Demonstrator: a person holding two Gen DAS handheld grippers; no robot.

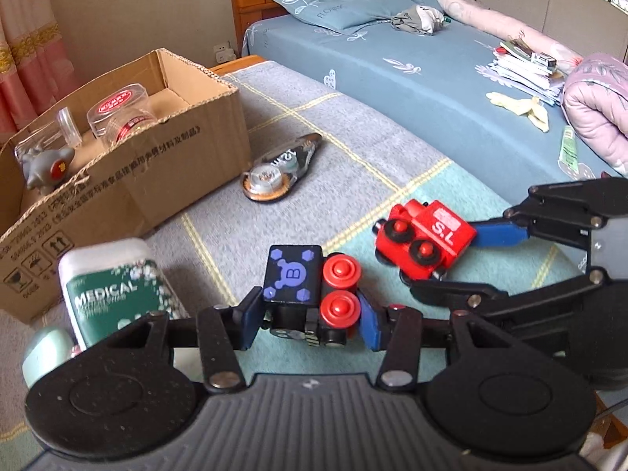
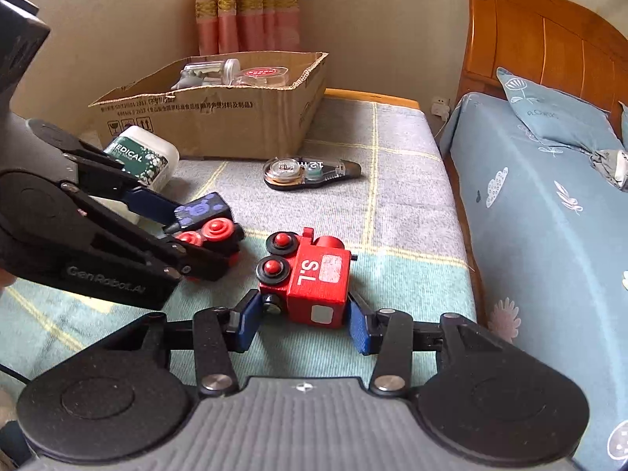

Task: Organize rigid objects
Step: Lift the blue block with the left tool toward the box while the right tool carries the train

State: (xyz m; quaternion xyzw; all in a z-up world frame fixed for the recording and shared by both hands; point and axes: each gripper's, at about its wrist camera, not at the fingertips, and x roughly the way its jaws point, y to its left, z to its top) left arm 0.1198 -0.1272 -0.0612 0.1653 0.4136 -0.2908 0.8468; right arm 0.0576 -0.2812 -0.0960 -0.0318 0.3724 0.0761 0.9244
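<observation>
While your left hand-held gripper (image 1: 310, 316) clamps its blue pads on the black toy train (image 1: 310, 294), your right hand-held gripper (image 2: 302, 314) is closed on the red toy train (image 2: 314, 274). In the left wrist view the black train sits between the pads, its red wheels turned up and a blue "B" panel on its top face. In the right wrist view the red train, marked "S.L", lies on its side with its black-rimmed red wheels facing up, one pad against each end. Both trains rest on the grey and green checked cloth (image 2: 392, 196) that covers the counter, close together but apart. Beyond them a tape dispenser (image 2: 310, 170) lies alone on the cloth. A white and green "MEDICAL" box (image 1: 117, 294) stands just beside the cardboard box (image 1: 157, 180), at the cloth's far left. Inside the cardboard box you can see clear plastic containers (image 1: 117, 114) with red labels and a grey toy figure (image 1: 45, 167). A bed (image 1: 392, 62) in blue sheets runs along the right.
</observation>
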